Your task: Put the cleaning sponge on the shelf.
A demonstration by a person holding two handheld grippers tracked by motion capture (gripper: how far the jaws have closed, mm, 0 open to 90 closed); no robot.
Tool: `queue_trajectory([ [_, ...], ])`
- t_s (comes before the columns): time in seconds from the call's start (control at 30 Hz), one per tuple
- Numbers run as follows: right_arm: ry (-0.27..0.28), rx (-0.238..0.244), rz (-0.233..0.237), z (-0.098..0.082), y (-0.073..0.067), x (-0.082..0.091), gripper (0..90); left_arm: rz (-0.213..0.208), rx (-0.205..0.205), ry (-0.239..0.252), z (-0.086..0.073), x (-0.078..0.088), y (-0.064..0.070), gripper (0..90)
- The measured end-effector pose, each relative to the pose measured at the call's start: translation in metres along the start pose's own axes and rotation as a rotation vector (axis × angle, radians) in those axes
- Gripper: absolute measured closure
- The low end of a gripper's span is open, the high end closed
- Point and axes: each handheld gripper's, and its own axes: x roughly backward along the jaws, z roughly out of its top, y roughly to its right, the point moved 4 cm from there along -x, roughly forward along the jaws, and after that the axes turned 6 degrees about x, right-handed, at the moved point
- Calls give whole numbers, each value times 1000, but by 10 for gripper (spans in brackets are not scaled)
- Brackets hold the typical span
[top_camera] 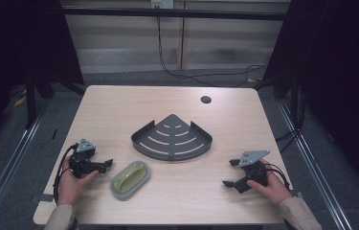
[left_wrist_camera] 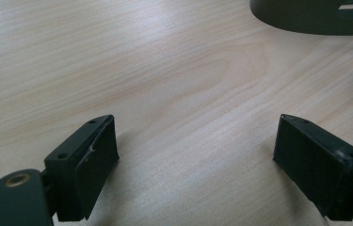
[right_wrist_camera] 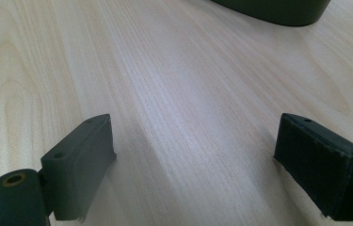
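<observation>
While both hand-held grippers, left [top_camera: 104, 166] and right [top_camera: 229, 172], rested wide and empty on the desk [top_camera: 119, 110], the soap dish [top_camera: 129, 179] lay just beside the left; a careless reach risked shoving it off the near edge.

high cam overhead; both gripper cams low, sharing rack [top_camera: 171, 138] edge

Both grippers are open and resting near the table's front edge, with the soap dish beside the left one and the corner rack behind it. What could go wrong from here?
The left gripper sits close beside the soap dish; a careless reach could nudge it toward the table front edge. The dish looks low and rounded, so open jaws might slip off. The corner rack has a raised rim that the dish could catch on.
</observation>
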Motion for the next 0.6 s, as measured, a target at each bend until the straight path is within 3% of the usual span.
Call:
queue_trajectory([
  [0.33, 0, -1, 0, 0, 0, 0, 118, 8, 5, -10, 1, -1, 1, 107],
  [0.43, 0, -2, 0, 0, 0, 0, 118, 7, 4, -46, 3, -1, 2, 114],
  [0.5, 0, -2, 0, 0, 0, 0, 118, -11, 12, -131, 8, 4, 5, 166],
  [0.6, 1, -2, 1, 0, 0, 0, 118, -28, 36, -171, 11, 5, 7, 179],
])
